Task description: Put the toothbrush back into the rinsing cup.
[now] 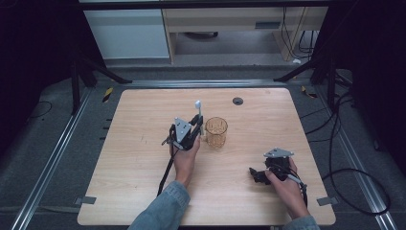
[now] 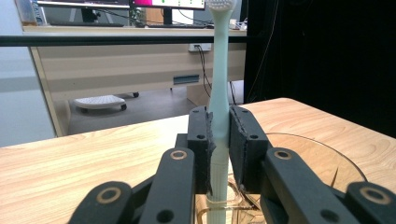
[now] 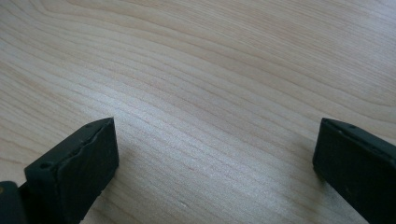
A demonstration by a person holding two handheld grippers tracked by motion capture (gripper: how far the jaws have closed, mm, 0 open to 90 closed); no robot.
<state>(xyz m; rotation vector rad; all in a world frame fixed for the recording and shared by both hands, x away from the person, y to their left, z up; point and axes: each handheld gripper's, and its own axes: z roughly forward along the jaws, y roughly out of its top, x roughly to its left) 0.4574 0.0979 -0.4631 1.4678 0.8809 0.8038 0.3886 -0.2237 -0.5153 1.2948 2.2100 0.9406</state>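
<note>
The wooden table [image 1: 143, 158] carries an amber glass cup [image 1: 216, 132] near its middle. Just beside the cup, the left gripper [image 1: 197, 125] pinches a pale toothbrush [image 2: 219, 88] upright, its lower end at the cup's rim. The right gripper [image 1: 252, 173] rests on the table, its jaws spread wide with nothing between them.

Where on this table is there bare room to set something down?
Bare wood: the table left of the left gripper, the far strip beyond the small dark disc, and the right side past the amber cup. Crowded: the middle, around toothbrush and cup, and near the right gripper.
</note>
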